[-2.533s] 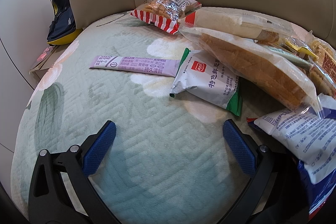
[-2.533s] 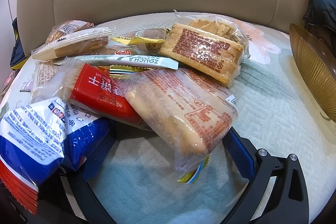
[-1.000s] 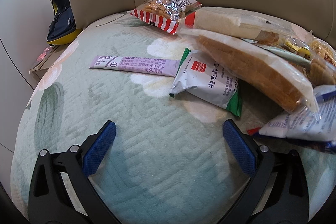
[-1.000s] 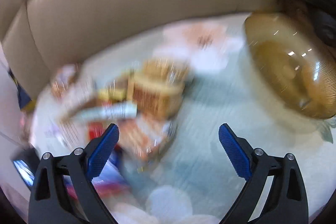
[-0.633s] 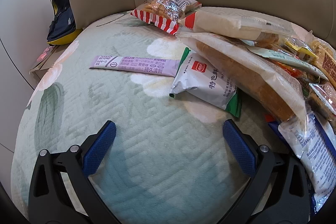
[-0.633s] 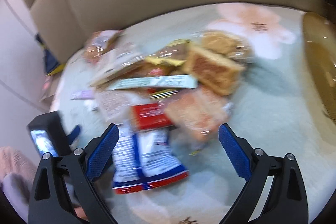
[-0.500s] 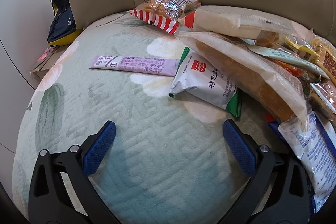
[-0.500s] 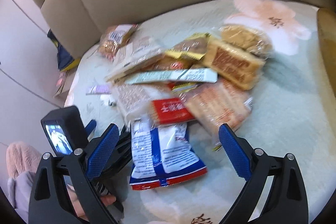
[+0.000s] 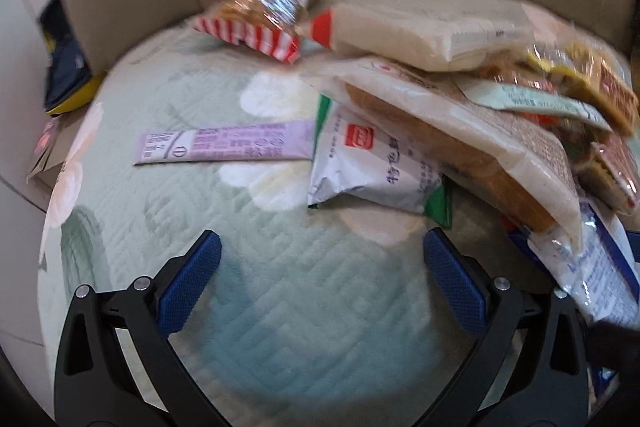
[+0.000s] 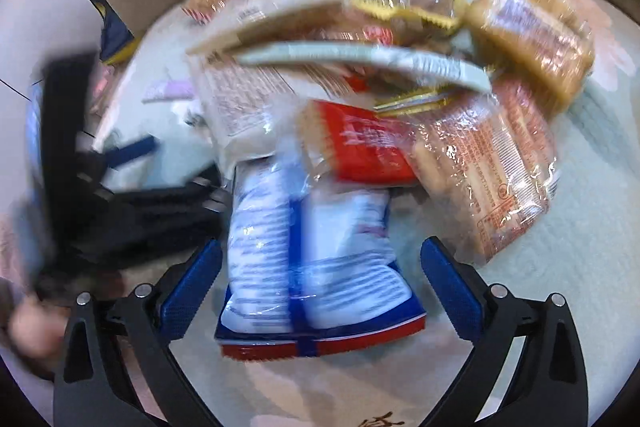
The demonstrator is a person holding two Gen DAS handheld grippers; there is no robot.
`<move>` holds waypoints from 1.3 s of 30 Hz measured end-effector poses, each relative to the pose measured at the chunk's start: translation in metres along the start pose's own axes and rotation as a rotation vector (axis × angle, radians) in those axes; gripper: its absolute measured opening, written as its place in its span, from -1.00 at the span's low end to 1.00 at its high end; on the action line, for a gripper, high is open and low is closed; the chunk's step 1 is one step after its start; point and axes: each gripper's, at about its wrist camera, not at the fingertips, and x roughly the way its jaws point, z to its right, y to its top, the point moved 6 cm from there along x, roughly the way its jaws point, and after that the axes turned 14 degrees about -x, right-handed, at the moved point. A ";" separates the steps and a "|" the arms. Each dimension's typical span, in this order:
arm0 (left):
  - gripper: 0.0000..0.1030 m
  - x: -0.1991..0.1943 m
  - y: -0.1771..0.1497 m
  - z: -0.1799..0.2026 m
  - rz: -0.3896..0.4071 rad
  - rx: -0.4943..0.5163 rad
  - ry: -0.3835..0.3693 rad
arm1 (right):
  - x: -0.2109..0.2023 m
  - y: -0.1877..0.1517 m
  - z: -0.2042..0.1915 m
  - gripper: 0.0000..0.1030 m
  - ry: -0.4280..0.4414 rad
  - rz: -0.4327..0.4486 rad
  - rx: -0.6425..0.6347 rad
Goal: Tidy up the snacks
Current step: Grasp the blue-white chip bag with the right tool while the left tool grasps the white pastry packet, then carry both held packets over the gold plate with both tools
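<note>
The right gripper (image 10: 318, 271) hangs with its blue pads spread wide, straddling the near end of a blue-and-white snack bag (image 10: 312, 259) without visibly touching it. The bag lies flat on the quilted pale-green cushion (image 10: 580, 227), its long axis running straight away from the camera, red-striped bottom seam nearest, far end tucked under a red-labelled cracker pack (image 10: 360, 151). Right of it a clear pack of long biscuits (image 10: 492, 163) slants toward the far left. The left gripper (image 9: 320, 275) is also wide open over bare cushion, holding nothing. Ahead of it a purple stick sachet (image 9: 224, 146) lies crosswise, touching a white-and-green packet (image 9: 372, 163) at the pile's edge.
</note>
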 end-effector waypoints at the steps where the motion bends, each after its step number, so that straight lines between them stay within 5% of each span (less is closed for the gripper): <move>1: 0.93 -0.001 0.001 -0.001 -0.059 0.020 0.009 | 0.001 0.002 0.000 0.91 -0.004 0.003 -0.003; 2: 0.94 -0.004 0.004 -0.002 -0.117 0.022 0.002 | 0.001 0.003 0.000 0.91 -0.010 0.007 -0.011; 5: 0.94 -0.016 0.018 0.004 -0.110 -0.014 -0.148 | 0.005 0.009 -0.004 0.91 -0.044 0.024 -0.054; 10: 0.94 0.013 0.029 0.036 -0.157 0.177 -0.119 | 0.015 0.013 -0.018 0.91 -0.198 0.089 -0.172; 13: 0.94 0.017 0.037 0.043 -0.126 0.172 -0.148 | 0.021 0.014 -0.027 0.91 -0.347 0.107 -0.214; 15: 0.94 0.019 0.039 0.045 -0.116 0.169 -0.148 | 0.020 0.017 -0.026 0.91 -0.362 0.109 -0.143; 19: 0.93 0.017 0.036 0.046 -0.102 0.157 -0.155 | 0.014 0.022 -0.025 0.79 -0.330 0.078 -0.107; 21: 0.74 0.010 0.031 0.044 -0.081 0.144 -0.144 | -0.002 0.024 -0.020 0.32 -0.323 0.111 -0.080; 23: 0.16 -0.002 0.029 0.033 -0.068 0.122 -0.131 | -0.006 0.025 -0.018 0.20 -0.280 0.128 -0.044; 26: 0.11 -0.022 0.022 0.008 -0.058 0.026 -0.137 | -0.020 0.020 -0.017 0.19 -0.198 0.137 -0.001; 30: 0.10 -0.038 0.025 -0.037 -0.051 -0.151 -0.127 | -0.034 0.010 -0.032 0.19 0.030 0.214 0.107; 34: 0.09 -0.065 0.022 -0.079 -0.001 -0.346 -0.182 | -0.046 0.004 -0.047 0.19 0.058 0.272 0.102; 39: 0.08 -0.097 0.023 -0.086 0.079 -0.375 -0.209 | -0.102 0.009 -0.049 0.19 0.044 0.421 0.091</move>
